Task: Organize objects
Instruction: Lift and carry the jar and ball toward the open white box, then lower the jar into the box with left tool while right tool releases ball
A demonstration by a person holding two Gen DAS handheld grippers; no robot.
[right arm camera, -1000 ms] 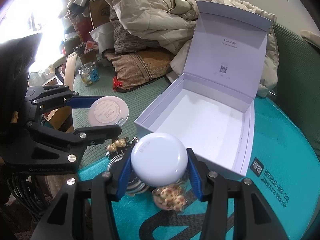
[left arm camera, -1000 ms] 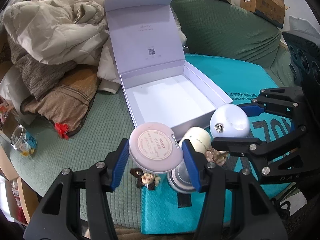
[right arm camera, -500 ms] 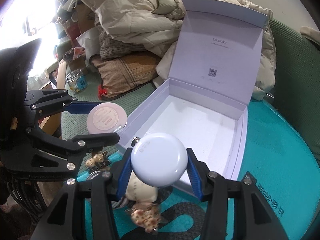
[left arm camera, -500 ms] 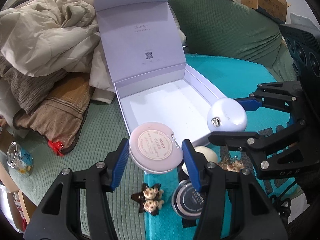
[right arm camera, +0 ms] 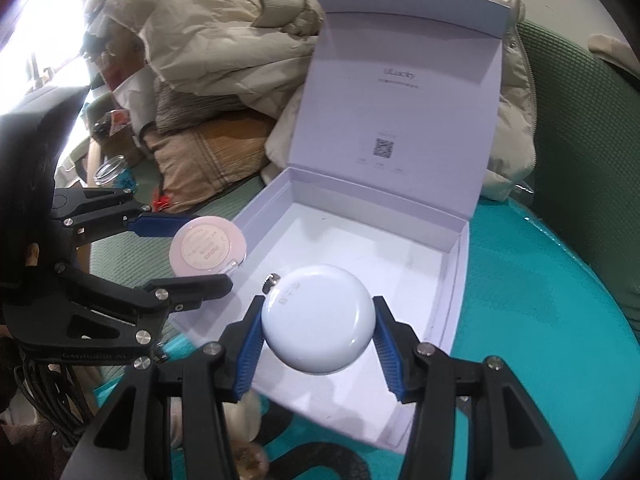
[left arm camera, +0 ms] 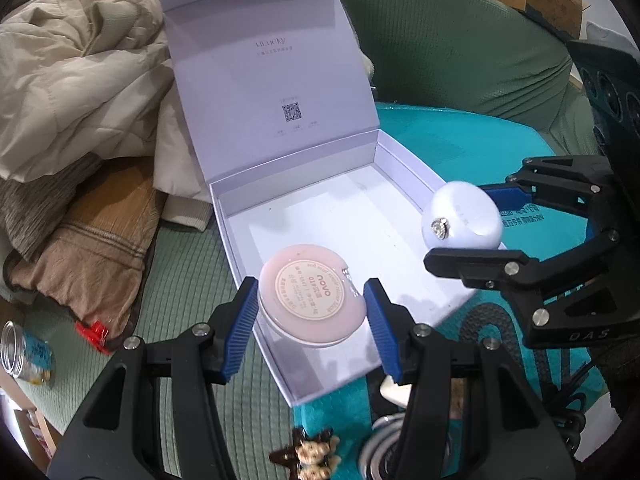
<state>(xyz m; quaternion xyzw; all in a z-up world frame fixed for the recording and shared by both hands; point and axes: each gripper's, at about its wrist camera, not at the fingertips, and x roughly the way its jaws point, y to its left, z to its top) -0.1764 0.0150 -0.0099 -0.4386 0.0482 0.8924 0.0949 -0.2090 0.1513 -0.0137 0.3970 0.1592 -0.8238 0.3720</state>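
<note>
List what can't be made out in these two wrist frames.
- Small print under the QR code on the box lid: too small, both views.
- Items near the bottom edge of the left wrist view: the left gripper and frame edge cover them.
- Label on the pink compact: blurred in the right wrist view.
- Underside of the white round case: faces away from both cameras.
</note>
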